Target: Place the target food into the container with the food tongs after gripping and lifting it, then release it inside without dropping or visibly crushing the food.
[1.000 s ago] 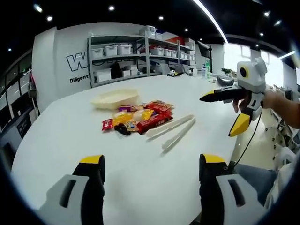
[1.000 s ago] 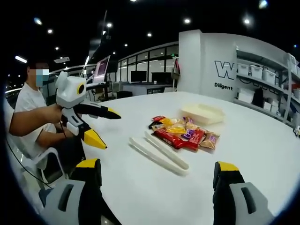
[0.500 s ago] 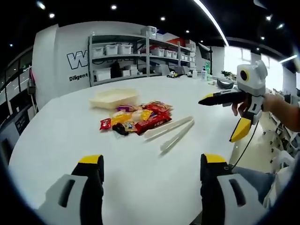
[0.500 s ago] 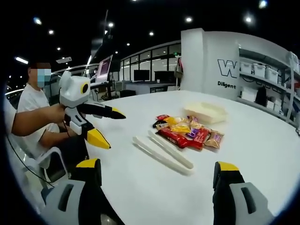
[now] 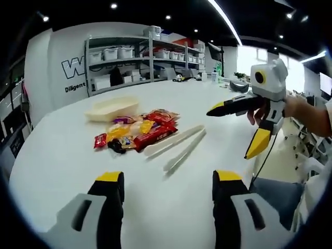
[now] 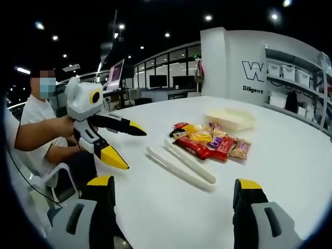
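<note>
Yellow-tipped jaws of the left gripper (image 5: 163,179) stand wide apart and empty at the near edge of the round white table (image 5: 62,155), and the right gripper (image 6: 174,185) is likewise spread wide with nothing between its jaws. Just beyond them lie the pale cream plastic food tongs (image 5: 174,147), flat on the tabletop, their long axis running diagonally away from both grippers, hinge end and tip end hard to tell apart. Touching the tongs' far side sits the heap of red, yellow and brown wrapped snack packets (image 5: 136,132), and past that the shallow cream rectangular container (image 5: 111,108). Neither gripper looks clearly nearer; the tongs want a grasp across their length first.
</note>
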